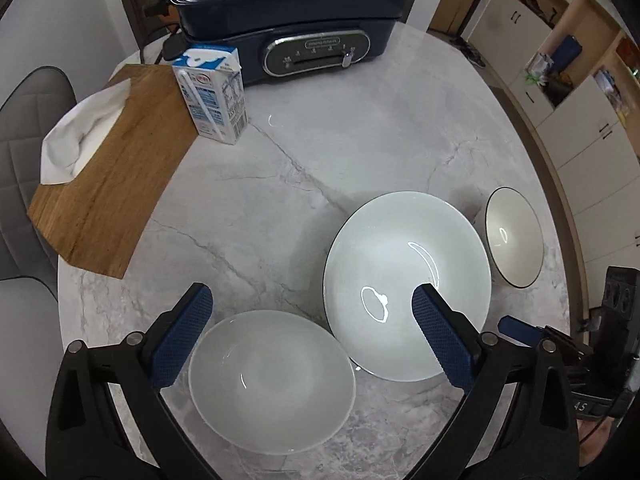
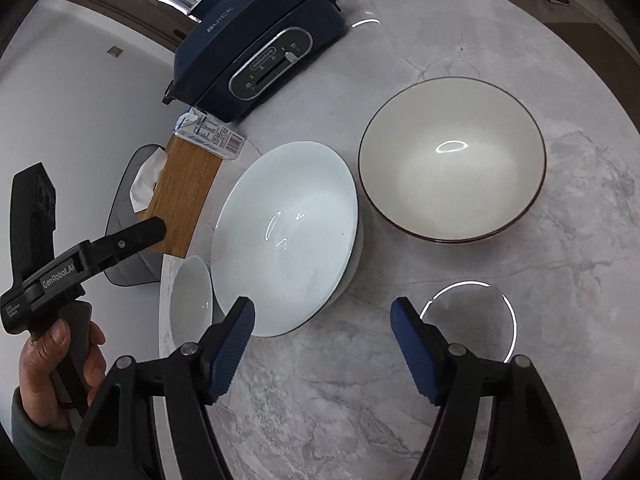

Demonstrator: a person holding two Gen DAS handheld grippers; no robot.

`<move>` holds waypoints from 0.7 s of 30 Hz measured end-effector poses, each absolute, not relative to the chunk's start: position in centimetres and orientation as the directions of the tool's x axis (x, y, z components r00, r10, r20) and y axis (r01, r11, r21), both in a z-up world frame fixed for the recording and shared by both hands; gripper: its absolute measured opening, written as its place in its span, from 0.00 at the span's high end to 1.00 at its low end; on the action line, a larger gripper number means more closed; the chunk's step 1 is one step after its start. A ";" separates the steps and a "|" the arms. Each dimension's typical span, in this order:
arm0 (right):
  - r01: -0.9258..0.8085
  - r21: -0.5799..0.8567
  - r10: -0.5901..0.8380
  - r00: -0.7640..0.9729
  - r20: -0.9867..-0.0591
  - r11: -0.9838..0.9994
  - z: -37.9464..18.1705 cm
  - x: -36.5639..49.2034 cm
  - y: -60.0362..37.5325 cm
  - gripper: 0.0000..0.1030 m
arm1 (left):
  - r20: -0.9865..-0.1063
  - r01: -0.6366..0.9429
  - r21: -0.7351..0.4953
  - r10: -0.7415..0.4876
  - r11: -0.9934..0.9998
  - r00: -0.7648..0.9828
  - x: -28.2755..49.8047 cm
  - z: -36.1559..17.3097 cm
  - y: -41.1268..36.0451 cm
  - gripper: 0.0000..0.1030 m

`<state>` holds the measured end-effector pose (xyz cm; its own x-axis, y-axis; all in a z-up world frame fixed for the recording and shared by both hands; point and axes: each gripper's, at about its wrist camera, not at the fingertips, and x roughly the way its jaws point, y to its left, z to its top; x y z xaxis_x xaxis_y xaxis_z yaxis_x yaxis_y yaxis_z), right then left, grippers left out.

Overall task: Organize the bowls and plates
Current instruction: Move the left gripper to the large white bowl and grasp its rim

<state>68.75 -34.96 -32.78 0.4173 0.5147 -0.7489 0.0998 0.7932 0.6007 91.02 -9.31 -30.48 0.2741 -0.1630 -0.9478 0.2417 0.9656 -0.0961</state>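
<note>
A small white bowl sits at the near edge of the round marble table. A large white plate-bowl lies to its right. A cream bowl with a dark rim stands further right. My left gripper is open and empty above the small bowl and the plate. In the right wrist view the plate, the cream bowl and the small bowl show. My right gripper is open and empty over bare table near the plate's edge.
A dark blue electric cooker stands at the back of the table. A milk carton stands beside a wooden tissue box at the left. A grey chair is beyond the left edge. Cabinets are at the right.
</note>
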 end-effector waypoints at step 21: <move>0.126 0.628 0.552 0.366 -0.749 0.768 -36.4 72.0 -33.6 0.54 | -0.975 0.314 -0.040 -0.106 0.949 0.198 93.4 -38.4 -11.3 0.62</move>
<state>71.97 -33.60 -36.39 0.3655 0.5523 -0.7492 0.1258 0.7682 0.6277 93.43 -11.28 -38.45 0.1976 -0.1063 -0.9745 0.3138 0.9487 -0.0398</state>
